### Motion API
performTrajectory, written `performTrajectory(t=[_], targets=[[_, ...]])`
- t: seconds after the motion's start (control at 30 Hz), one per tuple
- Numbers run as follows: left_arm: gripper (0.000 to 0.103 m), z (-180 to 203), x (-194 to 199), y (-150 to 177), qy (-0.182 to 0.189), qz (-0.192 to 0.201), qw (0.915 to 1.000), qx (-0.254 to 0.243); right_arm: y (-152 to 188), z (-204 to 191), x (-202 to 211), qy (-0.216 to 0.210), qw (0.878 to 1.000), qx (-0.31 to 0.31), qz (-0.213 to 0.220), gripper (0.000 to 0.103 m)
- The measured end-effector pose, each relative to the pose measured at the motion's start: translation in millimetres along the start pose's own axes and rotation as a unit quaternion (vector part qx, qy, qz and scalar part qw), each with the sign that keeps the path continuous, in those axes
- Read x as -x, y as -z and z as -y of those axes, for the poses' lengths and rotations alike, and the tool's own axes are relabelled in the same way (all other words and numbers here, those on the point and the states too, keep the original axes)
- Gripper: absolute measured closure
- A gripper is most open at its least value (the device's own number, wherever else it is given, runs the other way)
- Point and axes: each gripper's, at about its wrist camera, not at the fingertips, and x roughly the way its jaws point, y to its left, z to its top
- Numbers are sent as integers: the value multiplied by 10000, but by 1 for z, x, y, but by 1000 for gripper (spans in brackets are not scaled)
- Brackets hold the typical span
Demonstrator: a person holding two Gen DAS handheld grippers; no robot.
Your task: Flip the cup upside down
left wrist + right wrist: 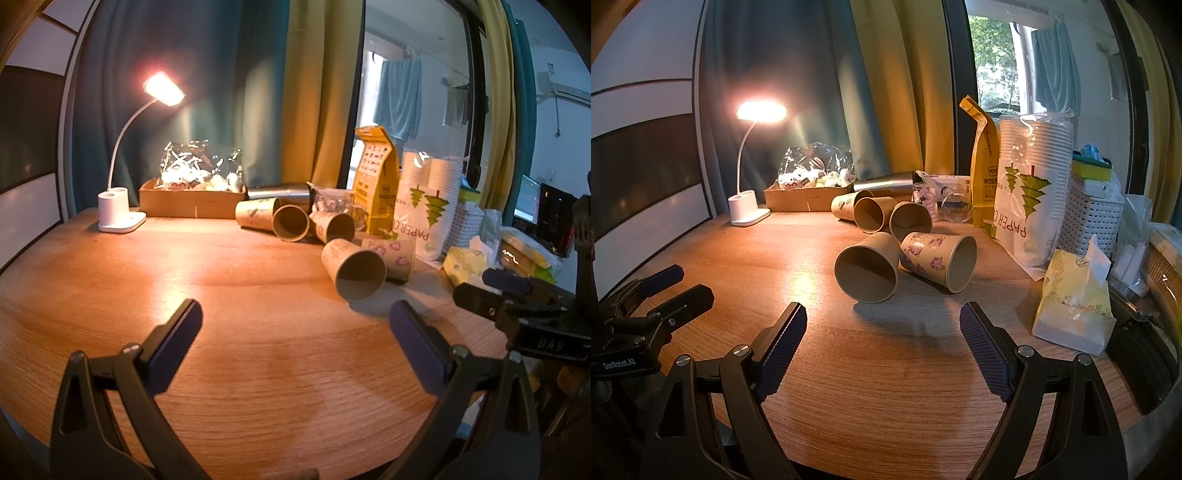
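Holding both your grippers wide open, left (pixel 295 325), right (pixel 882 325), cup (pixel 866 273) on its side at 12 o'clock, table (pixel 886 387) bare between pads.

The left gripper (pixel 295 317) hovers low over the near part of the scene, its two dark fingers spread wide apart with the blue pads (pixel 177 347) facing each other and nothing between them. The right gripper (pixel 882 319) is held level to its right, jaws likewise wide and empty, ribbed blue pads (pixel 984 352) turned inward. Each shows in the other's view, side by side and apart, both pointing toward the far side.
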Motion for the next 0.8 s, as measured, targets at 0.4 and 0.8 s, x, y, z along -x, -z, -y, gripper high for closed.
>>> performTrajectory(t=[0.4,0.8], targets=[[1,0,0,0,-5,-1,10000,-2,0,0,0,-3,10000,-5,-1,16],[1,1,0,0,-9,0,10000,4,0,-1,0,2,10000,-22,8,16]])
